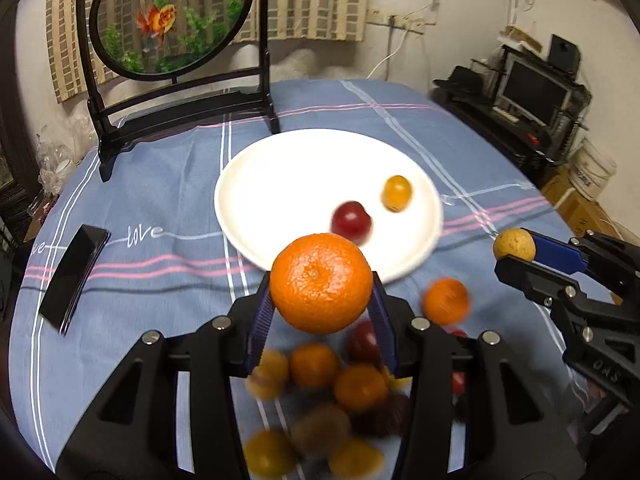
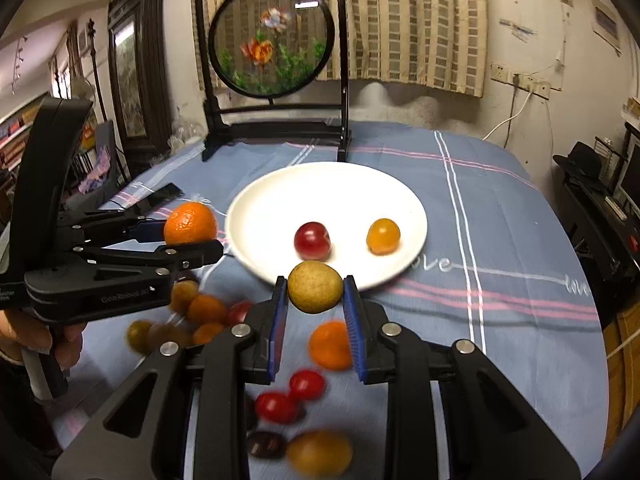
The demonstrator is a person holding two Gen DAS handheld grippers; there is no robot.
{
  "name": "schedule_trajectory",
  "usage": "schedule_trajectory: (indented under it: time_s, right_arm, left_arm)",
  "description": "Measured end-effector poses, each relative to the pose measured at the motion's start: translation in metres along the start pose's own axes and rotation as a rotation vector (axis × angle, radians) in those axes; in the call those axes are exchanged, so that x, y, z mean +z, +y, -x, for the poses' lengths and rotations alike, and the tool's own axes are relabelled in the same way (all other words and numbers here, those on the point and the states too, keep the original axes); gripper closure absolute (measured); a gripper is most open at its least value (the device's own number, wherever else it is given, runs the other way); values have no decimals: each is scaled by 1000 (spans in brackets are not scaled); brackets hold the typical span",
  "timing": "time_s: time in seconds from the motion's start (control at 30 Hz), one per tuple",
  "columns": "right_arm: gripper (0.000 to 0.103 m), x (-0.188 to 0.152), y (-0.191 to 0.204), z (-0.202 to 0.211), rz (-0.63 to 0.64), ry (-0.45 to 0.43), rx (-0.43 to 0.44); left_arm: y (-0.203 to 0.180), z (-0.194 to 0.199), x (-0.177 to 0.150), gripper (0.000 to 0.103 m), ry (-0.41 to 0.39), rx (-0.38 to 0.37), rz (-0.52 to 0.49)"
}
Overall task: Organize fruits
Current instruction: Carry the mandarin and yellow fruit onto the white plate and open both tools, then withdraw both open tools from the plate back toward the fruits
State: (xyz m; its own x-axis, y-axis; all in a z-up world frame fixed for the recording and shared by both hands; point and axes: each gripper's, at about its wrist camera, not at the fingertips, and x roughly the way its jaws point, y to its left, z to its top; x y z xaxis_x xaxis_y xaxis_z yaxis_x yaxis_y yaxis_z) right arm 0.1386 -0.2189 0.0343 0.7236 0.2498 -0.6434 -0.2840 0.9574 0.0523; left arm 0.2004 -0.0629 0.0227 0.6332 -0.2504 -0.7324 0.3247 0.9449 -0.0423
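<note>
My left gripper (image 1: pixel 322 304) is shut on a large orange mandarin (image 1: pixel 321 283), held in the air just short of the white plate (image 1: pixel 280 168). The same mandarin (image 2: pixel 191 224) shows at the left of the right wrist view. My right gripper (image 2: pixel 315 300) is shut on a small tan round fruit (image 2: pixel 315 286), also raised near the plate's (image 2: pixel 264 200) near rim; this fruit (image 1: pixel 514 244) appears at the right of the left wrist view. On the plate lie a red fruit (image 2: pixel 312 241) and a yellow-orange fruit (image 2: pixel 383 236). Several loose fruits (image 1: pixel 340 392) lie blurred on the cloth below.
A blue striped tablecloth (image 2: pixel 500 240) covers the table. A black-framed round goldfish screen (image 2: pixel 272 36) stands behind the plate. A dark phone (image 1: pixel 74 272) lies at the left. A lone mandarin (image 1: pixel 446 301) sits right of my left gripper. A hand (image 2: pixel 40 340) grips the left tool.
</note>
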Motion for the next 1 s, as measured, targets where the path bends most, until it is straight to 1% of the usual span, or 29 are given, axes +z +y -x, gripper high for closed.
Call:
schedule_trajectory:
  time_s: [0.1,0.2,0.27,0.3,0.33,0.4,0.47,0.57,0.67,0.7,0.73,0.83,0.9,1.0]
  right_arm:
    - [75,11,-4,-33,17,45,-17]
    - [75,14,-8,-58,21,83,-25]
    - [72,15,-9,-73,26,105,-22]
    - [70,15,-10,-80,30,120,-26]
    - [61,15,-11,-84,29,124,-34]
    - [48,13,-11,-86,25,111,-48]
    - [48,12,-12,-84,32,110,-47]
    - [48,12,-17,-74,12,99,-50]
    - [45,9,-21,-60,-17,90,-58]
    - [43,6,-23,-55,-31,84,-53]
    - [42,3,-25,-49,-45,78,-51]
    - [42,-8,-29,-30,-84,58,-50]
    - [42,-19,-30,-17,-103,46,-49]
    - [42,-35,-28,-5,-120,53,-47]
  left_arm:
    - [6,-28,11,57,38,11,2]
    - [13,-51,13,57,76,14,18]
    - [16,-60,15,56,94,11,32]
    - [17,-63,16,56,84,17,34]
    - [18,-66,17,56,83,26,34]
    - [18,-68,17,53,81,23,37]
    - [19,-64,17,38,61,31,42]
    - [17,-53,15,31,21,61,30]
    - [14,-39,10,26,-3,71,8]
    - [12,-32,6,24,-9,74,-5]
    - [11,-27,4,22,-14,78,-14]
    - [8,-10,-6,20,-36,96,-32]
    - [11,0,-13,20,-40,93,-14]
    - [13,17,-23,17,-43,88,22]
